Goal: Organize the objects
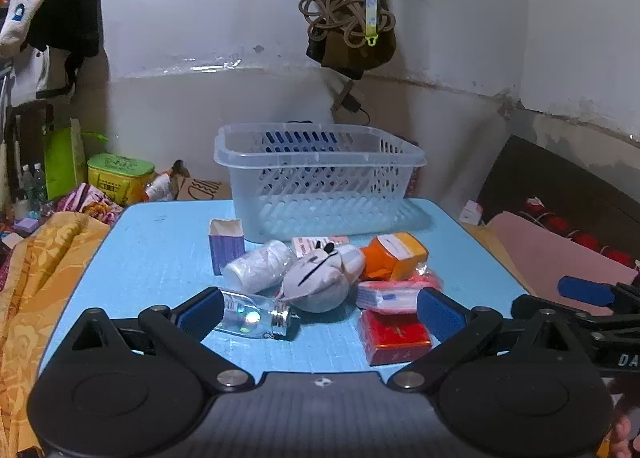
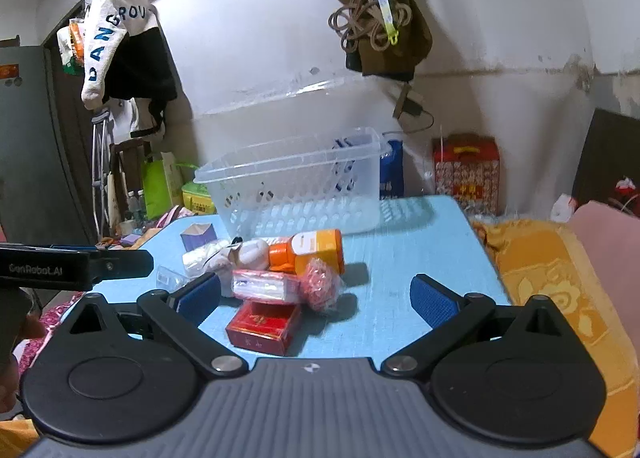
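Note:
A clear plastic basket (image 1: pixel 320 181) (image 2: pixel 296 185) stands empty at the back of the blue table (image 1: pixel 160 258) (image 2: pixel 408 258). In front of it lies a pile: a purple box (image 1: pixel 226 244), a white wrapped roll (image 1: pixel 260 266), a grey plush (image 1: pixel 316 286), an orange box (image 1: pixel 396 256) (image 2: pixel 316 248), a white-pink packet (image 1: pixel 386 296) (image 2: pixel 266 286), a red box (image 1: pixel 394 338) (image 2: pixel 264 326), a red mesh bag (image 2: pixel 320 284) and a clear glass jar (image 1: pixel 256 316). My left gripper (image 1: pixel 320 316) is open, near the pile's front. My right gripper (image 2: pixel 316 304) is open, just before the red box.
An orange patterned blanket (image 1: pixel 44 290) (image 2: pixel 548 282) lies on both sides of the table. Bags and cord hang on the wall (image 1: pixel 348 17). Green and yellow containers (image 1: pixel 116 173) and a red gift box (image 2: pixel 466 173) stand on the floor behind.

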